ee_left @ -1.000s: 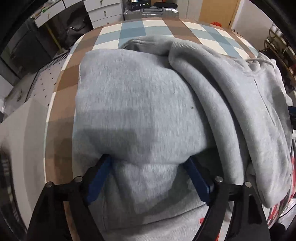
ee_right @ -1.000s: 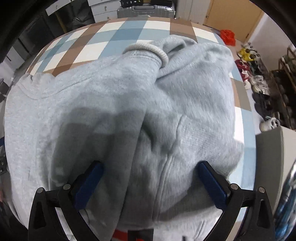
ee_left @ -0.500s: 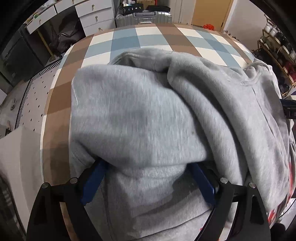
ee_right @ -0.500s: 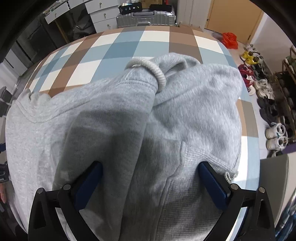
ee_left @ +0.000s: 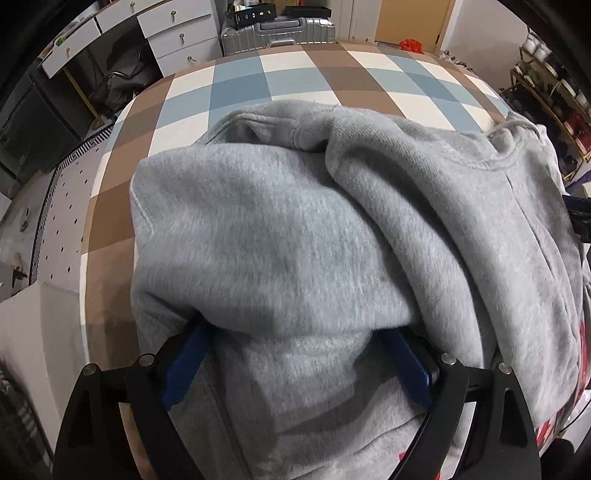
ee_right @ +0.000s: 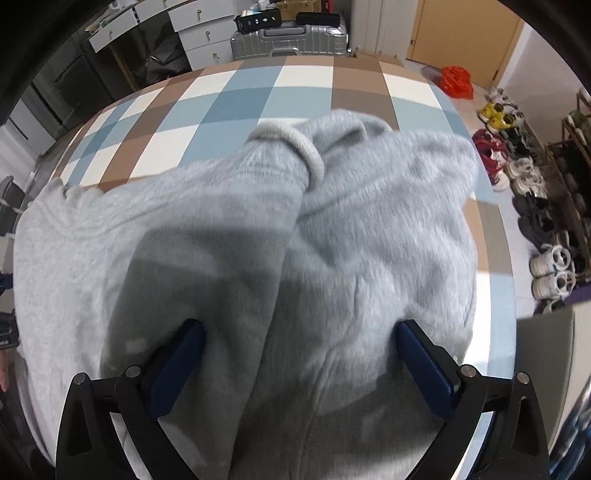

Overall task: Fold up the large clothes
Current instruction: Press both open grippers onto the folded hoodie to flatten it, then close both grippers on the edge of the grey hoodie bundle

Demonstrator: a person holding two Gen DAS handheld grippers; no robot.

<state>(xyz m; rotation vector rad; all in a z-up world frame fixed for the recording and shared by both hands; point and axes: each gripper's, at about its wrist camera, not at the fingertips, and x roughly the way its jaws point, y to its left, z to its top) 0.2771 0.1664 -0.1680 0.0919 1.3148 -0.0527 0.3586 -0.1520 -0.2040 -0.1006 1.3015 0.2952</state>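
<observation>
A large grey hoodie (ee_left: 303, 236) lies bunched on the checked table (ee_left: 295, 81), folded over on itself. My left gripper (ee_left: 295, 354) stands wide open over the near part of the hoodie; a fold of cloth hides its blue fingertips. In the right wrist view the hoodie (ee_right: 258, 251) fills the middle, with a ribbed cuff (ee_right: 299, 144) at the far side. My right gripper (ee_right: 299, 358) is wide open just above the cloth, holding nothing. The sleeve runs from the cuff towards me between the fingers.
The table's checked cloth (ee_right: 229, 99) shows bare beyond the hoodie. A silver suitcase (ee_right: 291, 40) and white drawers (ee_left: 177, 33) stand behind the table. Shoes (ee_right: 546, 229) line the floor on the right. A red patterned thing (ee_left: 569, 406) shows under the hoodie's right edge.
Both grippers have pulled back and risen; more bare table shows beyond the hoodie. Both stay open. The hoodie's far edge lies nearer to me than before.
</observation>
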